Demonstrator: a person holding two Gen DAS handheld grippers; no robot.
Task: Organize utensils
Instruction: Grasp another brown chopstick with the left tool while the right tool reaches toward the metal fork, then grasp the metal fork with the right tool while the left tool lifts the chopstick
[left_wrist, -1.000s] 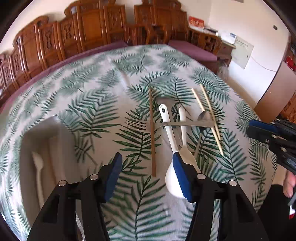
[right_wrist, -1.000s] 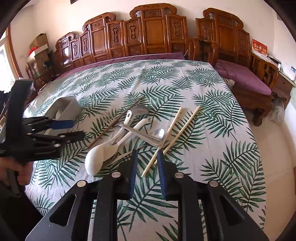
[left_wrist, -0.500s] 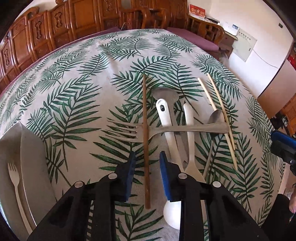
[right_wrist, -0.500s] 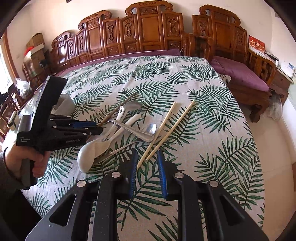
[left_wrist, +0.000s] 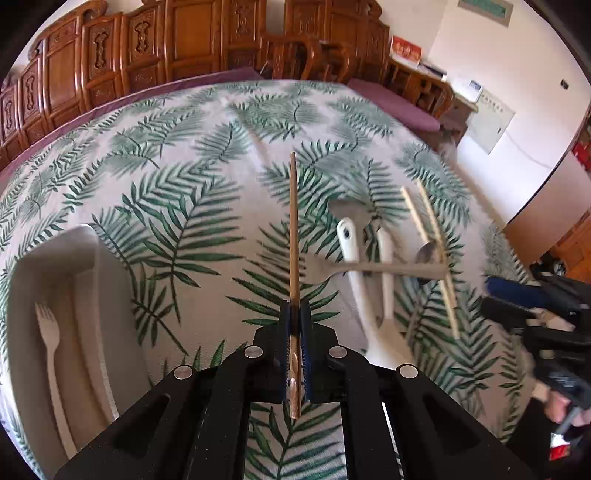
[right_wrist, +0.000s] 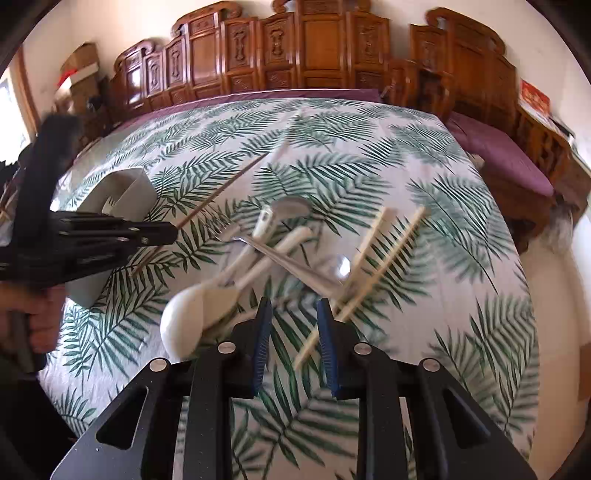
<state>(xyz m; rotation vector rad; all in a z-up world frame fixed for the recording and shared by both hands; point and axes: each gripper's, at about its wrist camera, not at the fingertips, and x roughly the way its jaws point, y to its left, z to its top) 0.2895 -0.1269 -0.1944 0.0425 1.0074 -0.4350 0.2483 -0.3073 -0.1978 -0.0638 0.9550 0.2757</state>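
Brown, thin chopstick (left_wrist: 293, 229) — straight, clamped in left claw (left_wrist: 295, 345); right claw (right_wrist: 291, 332) parted w/ nothing gripped.

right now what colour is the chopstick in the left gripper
Dark brown chopstick, shut in the left gripper; clearest in the left wrist view.

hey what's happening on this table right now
A person is sorting utensils with a tool in each hand. The left tool has just closed on a dark chopstick, near a grey tray that holds a white fork. The right tool is open around the near end of a pale chopstick, beside the pile of spoons.
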